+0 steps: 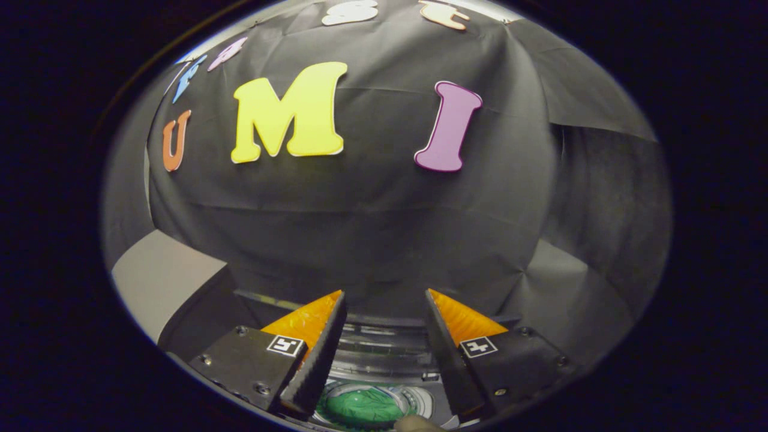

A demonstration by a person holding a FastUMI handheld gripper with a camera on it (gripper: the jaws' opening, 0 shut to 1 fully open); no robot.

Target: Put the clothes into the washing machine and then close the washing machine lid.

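Note:
My gripper (pixel 384 297) is open, its two orange-backed fingers (pixel 315 354) spread wide with nothing between them. Below and between the fingers lies the washing machine (pixel 384 351), seen from above, with its grey top panel just beyond the round drum opening. A green garment (pixel 363 406) sits inside the drum. The lid's position is hidden from me. A small tan shape (pixel 417 423), perhaps a fingertip, shows at the near edge of the drum.
The black cloth wall (pixel 384 228) hangs close behind the machine. A pale grey surface (pixel 156 279) stands to the left of the machine, and another grey panel (pixel 558 282) to the right.

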